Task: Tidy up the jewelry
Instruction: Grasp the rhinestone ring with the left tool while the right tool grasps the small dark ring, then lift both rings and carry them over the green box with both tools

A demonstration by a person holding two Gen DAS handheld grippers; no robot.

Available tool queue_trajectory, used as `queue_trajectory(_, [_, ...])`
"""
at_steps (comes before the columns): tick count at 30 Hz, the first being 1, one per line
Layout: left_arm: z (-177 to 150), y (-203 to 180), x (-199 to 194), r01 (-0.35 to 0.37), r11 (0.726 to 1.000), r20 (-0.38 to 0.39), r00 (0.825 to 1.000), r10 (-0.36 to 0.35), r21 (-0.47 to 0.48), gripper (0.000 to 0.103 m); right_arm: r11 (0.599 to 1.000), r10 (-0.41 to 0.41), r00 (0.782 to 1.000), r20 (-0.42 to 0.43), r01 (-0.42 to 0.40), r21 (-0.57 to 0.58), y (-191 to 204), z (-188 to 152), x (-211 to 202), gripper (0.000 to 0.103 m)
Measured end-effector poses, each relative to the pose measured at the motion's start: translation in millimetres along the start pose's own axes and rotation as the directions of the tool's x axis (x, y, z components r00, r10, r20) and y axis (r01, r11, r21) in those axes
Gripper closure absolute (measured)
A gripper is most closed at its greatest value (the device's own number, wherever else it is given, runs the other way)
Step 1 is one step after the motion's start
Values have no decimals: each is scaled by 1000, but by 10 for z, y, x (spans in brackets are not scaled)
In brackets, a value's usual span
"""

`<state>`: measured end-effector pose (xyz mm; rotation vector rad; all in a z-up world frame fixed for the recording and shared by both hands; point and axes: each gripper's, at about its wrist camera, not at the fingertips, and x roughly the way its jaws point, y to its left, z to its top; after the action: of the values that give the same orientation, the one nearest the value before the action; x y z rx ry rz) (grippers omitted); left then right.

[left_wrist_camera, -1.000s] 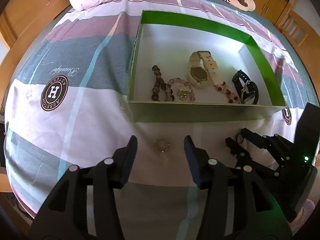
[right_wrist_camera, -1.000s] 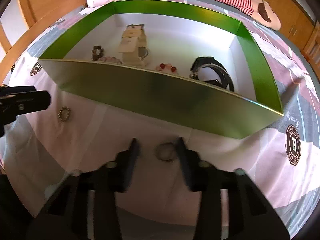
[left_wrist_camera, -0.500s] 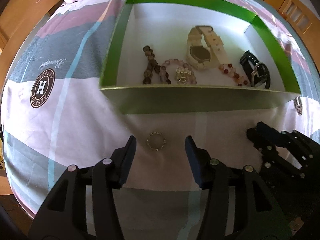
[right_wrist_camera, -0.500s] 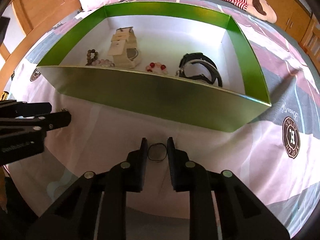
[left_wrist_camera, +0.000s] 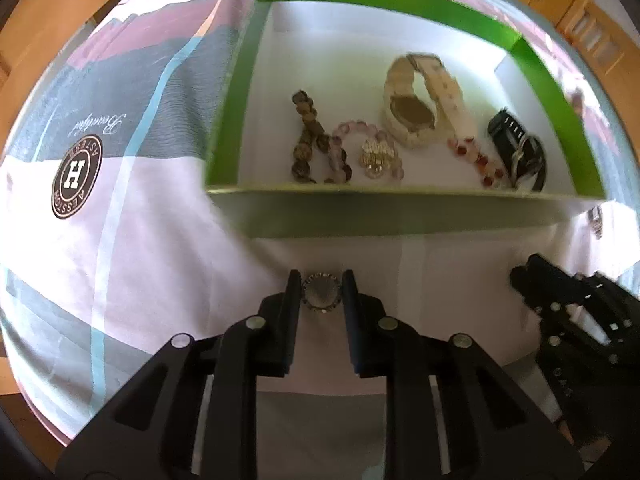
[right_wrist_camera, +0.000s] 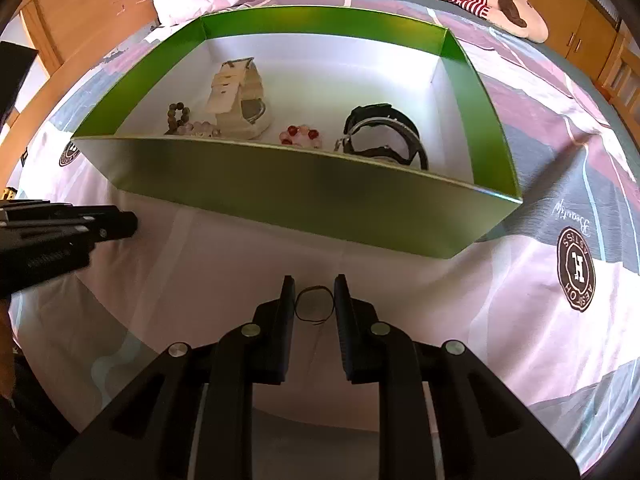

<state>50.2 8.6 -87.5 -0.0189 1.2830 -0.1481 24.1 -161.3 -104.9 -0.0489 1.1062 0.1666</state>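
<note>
The left claw (left_wrist_camera: pixel 321 289) is closing on the beaded ring (left_wrist_camera: pixel 322 297) lying between its fingers, at 6 o'clock from the green box (left_wrist_camera: pixel 400 216); the right claw (right_wrist_camera: pixel 315 296) is pinching a thin ring (right_wrist_camera: pixel 315 300).

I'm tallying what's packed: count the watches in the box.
2. A cream watch lies mid-box. A black watch lies at the box's right end as the left camera sees it. The near wall could hide something small.
</note>
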Motion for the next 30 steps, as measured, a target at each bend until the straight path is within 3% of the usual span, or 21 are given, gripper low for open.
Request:
queue_trajectory(7, [116,269,-123,99,992,14,995,-98,-79,82,1000,4,1000,7,-4,12,-4,-41,-26,83])
queue_trajectory(22, [54,33,-70,56,998,5,998,-56,-11,82,997,35,999,-27,-37,-69,137,-163,-23,83])
queue_trajectory(30, [52,-10,-72,55,998,10,998,-55,3,82,996,42,999,-4,-43,-80,149,-179,-108,83])
